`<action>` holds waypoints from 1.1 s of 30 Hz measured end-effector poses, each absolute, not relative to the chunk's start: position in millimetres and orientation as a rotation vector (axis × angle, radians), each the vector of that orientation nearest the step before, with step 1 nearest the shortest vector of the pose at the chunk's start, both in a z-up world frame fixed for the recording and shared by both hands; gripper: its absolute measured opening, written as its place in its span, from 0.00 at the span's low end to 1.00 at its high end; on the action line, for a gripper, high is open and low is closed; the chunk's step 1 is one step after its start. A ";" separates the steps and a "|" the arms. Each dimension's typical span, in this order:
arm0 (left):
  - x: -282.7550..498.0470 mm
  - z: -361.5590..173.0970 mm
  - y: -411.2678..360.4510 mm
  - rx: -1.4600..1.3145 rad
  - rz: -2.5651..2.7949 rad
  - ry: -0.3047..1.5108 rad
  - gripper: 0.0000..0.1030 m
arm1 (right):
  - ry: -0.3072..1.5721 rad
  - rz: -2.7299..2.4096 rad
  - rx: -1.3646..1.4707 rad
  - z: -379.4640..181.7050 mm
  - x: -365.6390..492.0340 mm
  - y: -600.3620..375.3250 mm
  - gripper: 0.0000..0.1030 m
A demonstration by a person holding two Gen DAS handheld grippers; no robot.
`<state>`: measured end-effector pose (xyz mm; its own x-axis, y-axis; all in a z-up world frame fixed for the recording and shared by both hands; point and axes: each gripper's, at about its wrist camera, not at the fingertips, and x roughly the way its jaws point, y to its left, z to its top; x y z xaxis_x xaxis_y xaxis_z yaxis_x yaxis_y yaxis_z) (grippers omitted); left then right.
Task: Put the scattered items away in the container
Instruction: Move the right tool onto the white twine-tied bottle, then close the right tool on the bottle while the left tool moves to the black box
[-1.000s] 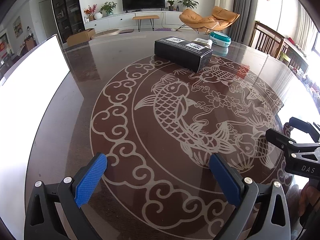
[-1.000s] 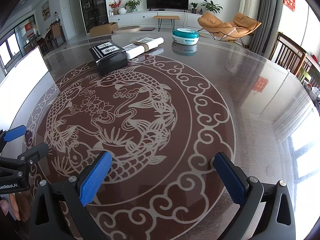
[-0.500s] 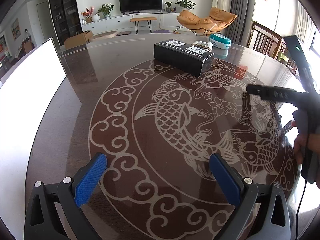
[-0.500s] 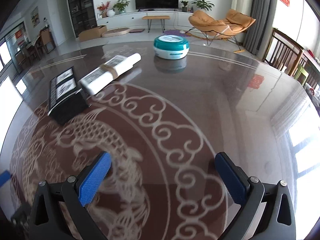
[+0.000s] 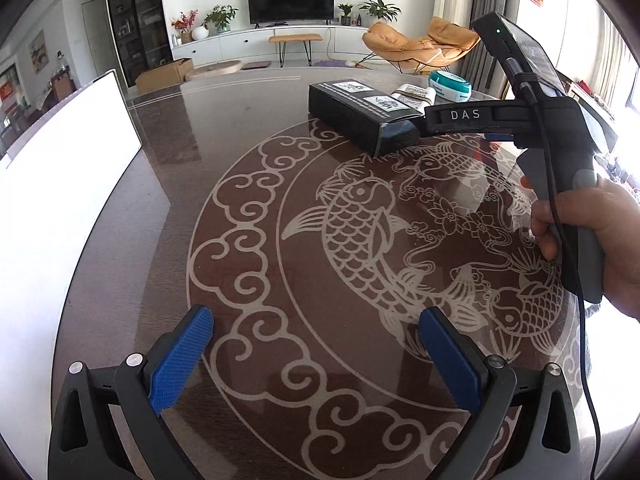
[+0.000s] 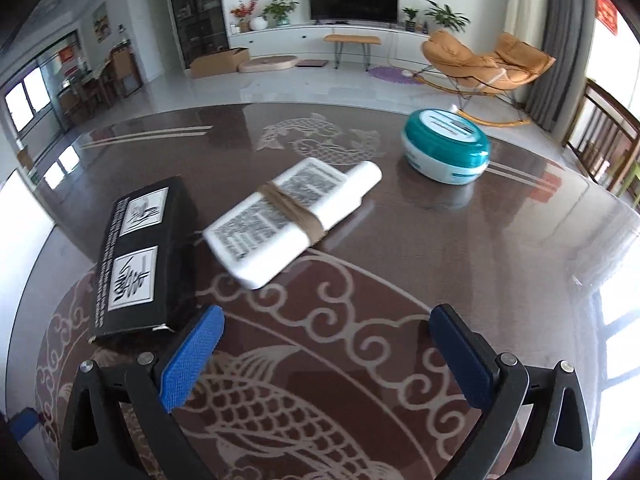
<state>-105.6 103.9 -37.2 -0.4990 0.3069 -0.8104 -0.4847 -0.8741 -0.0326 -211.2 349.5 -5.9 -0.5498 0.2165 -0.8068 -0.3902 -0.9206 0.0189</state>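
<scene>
A black box (image 6: 138, 256) with two white labels on top lies flat near the bench's left edge. Just beside it, a white tube (image 6: 292, 222) with printed text and a brown band around its middle lies flat, tilted diagonally. Farther toward the far edge, a round teal-lidded white tub (image 6: 446, 150) stands upright, apart from the tube.

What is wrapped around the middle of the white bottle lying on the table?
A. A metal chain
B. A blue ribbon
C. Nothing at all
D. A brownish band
D: in the right wrist view the white bottle lies on its side on the table with a brownish band wound around its middle.
</scene>
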 end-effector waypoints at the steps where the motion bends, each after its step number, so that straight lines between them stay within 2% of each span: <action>1: -105.7 -37.1 103.9 -1.222 2.365 0.276 1.00 | 0.258 2.532 -1.274 -7.0 -212.6 339.0 1.00; 5: -105.8 -37.2 104.0 -1.220 2.361 0.278 1.00 | 0.166 2.545 -1.318 -13.7 -215.5 317.4 1.00; 10: -105.9 -37.1 103.8 -1.219 2.357 0.281 1.00 | 0.268 2.487 -1.261 -16.6 -220.9 327.4 1.00; 26: -105.7 -36.9 103.6 -1.214 2.347 0.286 1.00 | 0.295 2.363 -1.242 -19.1 -294.1 340.5 0.99; 28: -105.7 -37.0 103.5 -1.213 2.345 0.287 1.00 | 0.299 2.356 -1.224 -16.8 -292.2 342.4 0.93; 30: -105.8 -36.9 103.5 -1.213 2.345 0.287 1.00 | 0.299 2.352 -1.194 -14.0 -286.1 345.7 0.83; 32: -105.7 -36.9 103.4 -1.212 2.343 0.288 1.00 | 0.298 2.352 -1.167 -11.8 -277.9 347.7 0.67; 33: -105.8 -36.9 103.4 -1.212 2.343 0.288 1.00 | 0.307 2.352 -1.156 -10.9 -273.4 348.9 0.65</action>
<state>-105.8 103.4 -36.9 -0.4904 0.3206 -0.8104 -0.5073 -0.8611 -0.0337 -273.4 348.9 -10.9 -0.5158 0.3339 -0.7890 -0.5252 -0.8508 -0.0167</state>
